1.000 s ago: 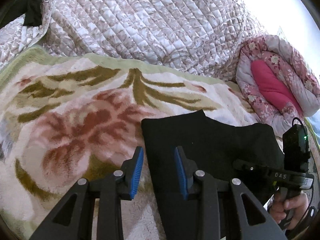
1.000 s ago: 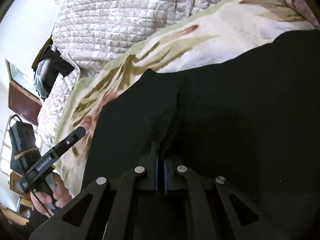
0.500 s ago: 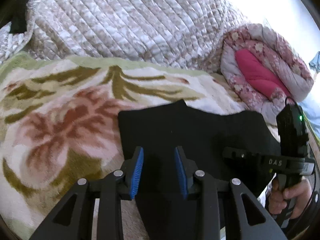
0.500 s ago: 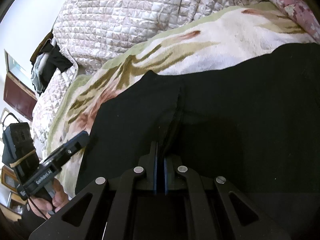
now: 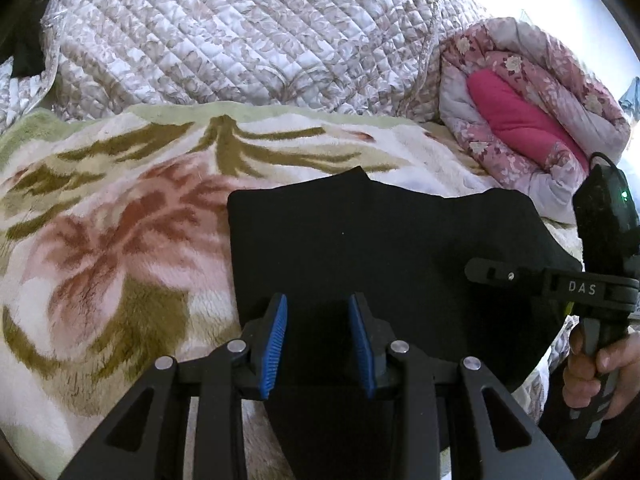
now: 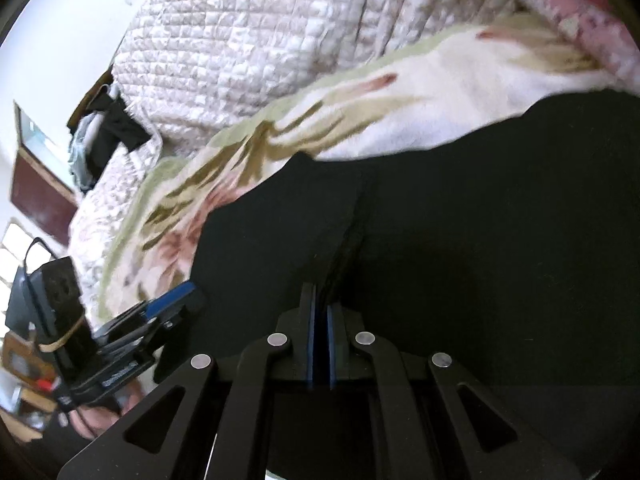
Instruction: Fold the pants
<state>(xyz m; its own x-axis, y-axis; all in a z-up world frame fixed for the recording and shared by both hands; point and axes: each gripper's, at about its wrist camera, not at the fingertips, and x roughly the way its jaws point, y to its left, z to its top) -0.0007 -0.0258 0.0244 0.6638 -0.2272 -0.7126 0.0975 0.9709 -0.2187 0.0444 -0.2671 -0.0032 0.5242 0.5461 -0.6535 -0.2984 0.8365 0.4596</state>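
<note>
- The pants (image 5: 384,248) are black and lie folded on a flowered blanket (image 5: 112,240) on the bed.
- The left gripper (image 5: 318,340) has its jaws open wide, with a clear gap between the blue pads (image 5: 274,340). Nothing is held between them.
- The pants fill the gap between the left jaws and spread ahead of them and to their right. The left edge of the pants runs just beside the left jaw, and the blanket shows to the left of it.
- The right gripper (image 6: 319,344) has its jaws almost shut, with only a thin dark slit between the pads. Black cloth lies all around them, but I cannot tell if they pinch a fold of it.
- A seam of the pants (image 6: 356,216) runs straight ahead from the right jaws.
- A quilt (image 5: 248,36) lies behind the blanket, far ahead of both jaws.
- A pink rolled duvet (image 5: 528,108) lies ahead and to the right of the left jaws.
</note>
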